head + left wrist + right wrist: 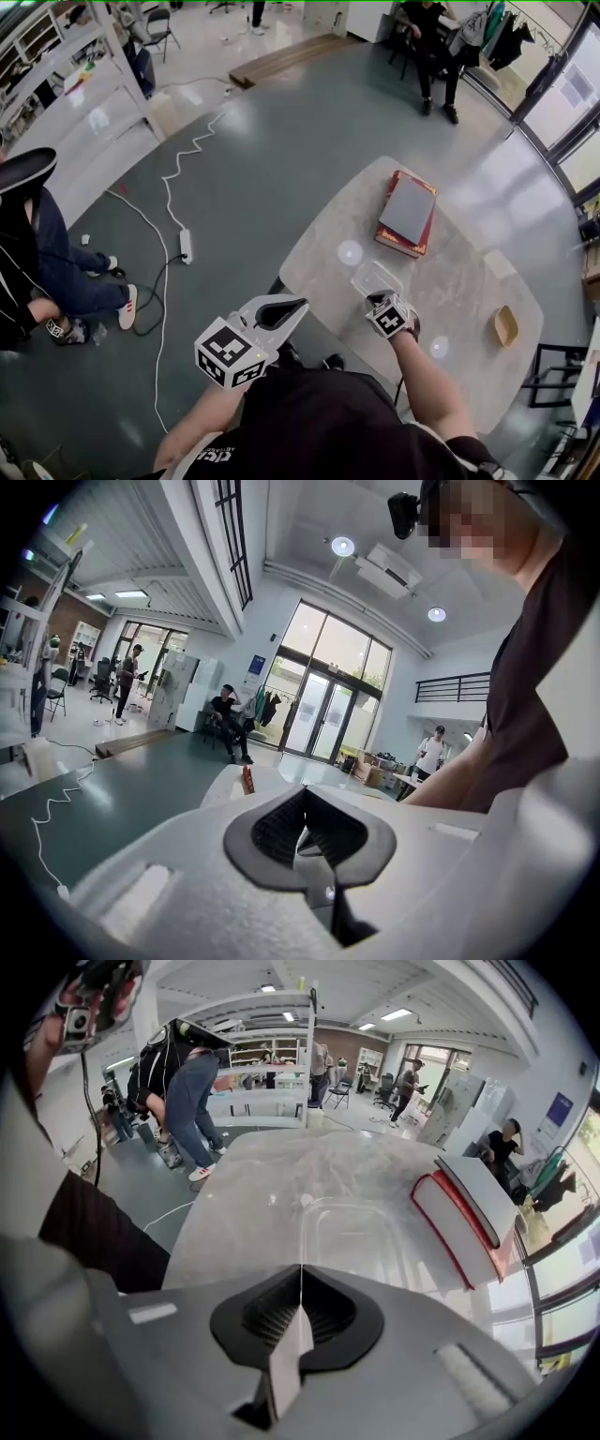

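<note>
The right claw [378,298], jaws pressed together, sits low over the pale oval surface [319,253] with a clear container [375,277] just ahead of its tips and stacked books [408,211] beyond, while the left claw [281,311], also closed on nothing, hangs off the edge above grey floor [272,150], a white power strip [186,246] to its left.
</note>
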Action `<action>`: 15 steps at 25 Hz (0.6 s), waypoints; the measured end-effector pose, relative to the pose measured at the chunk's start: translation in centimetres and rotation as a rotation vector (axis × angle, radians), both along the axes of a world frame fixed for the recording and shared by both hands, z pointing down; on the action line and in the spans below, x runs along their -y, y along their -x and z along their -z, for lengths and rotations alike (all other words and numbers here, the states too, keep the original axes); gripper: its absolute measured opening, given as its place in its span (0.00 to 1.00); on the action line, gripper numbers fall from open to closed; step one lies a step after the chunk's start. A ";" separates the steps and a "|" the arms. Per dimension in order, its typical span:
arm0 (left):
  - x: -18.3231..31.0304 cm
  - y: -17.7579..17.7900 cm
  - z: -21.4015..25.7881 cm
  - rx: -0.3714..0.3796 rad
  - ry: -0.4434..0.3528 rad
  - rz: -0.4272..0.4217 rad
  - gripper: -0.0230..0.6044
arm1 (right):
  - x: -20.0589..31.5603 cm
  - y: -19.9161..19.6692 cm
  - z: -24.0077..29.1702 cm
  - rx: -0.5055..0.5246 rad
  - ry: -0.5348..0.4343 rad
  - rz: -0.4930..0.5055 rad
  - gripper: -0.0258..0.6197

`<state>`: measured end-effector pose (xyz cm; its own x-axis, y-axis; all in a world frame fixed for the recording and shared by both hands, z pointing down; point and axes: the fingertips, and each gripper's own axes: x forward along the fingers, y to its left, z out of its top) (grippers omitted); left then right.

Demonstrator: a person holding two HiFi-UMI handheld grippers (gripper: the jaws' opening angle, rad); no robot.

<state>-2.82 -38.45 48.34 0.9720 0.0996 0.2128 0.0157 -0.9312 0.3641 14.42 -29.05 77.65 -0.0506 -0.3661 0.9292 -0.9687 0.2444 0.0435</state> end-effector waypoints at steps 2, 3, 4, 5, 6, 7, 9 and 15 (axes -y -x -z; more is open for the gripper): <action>0.5 0.1 -0.2 -0.003 0.003 -0.009 0.04 | -0.2 0.3 1.2 0.012 -0.027 -0.034 0.05; 0.6 0.1 -0.3 -0.003 0.006 -0.014 0.04 | -0.4 0.4 1.7 0.017 -0.039 -0.047 0.05; 0.7 -0.1 -0.4 -0.003 0.010 -0.020 0.04 | -0.6 0.3 1.9 0.020 -0.050 -0.053 0.05; 0.7 -0.4 -0.4 -0.003 0.013 -0.027 0.04 | -0.8 0.2 2.1 0.020 -0.060 -0.056 0.05; 0.7 -0.8 -0.4 -0.004 0.017 -0.036 0.04 | -1.0 0.0 2.4 0.020 -0.070 -0.060 0.05; 0.6 -1.2 -0.4 -0.005 0.019 -0.047 0.04 | -1.0 -0.3 2.8 0.019 -0.082 -0.069 0.05; 0.0 -2.3 -0.1 -0.007 0.016 -0.070 0.04 | -1.0 -0.8 4.3 0.022 -0.116 -0.096 0.05; -1.6 -5.6 1.0 -0.011 -0.010 -0.086 0.04 | -1.2 -2.5 9.3 0.041 -0.244 -0.114 0.05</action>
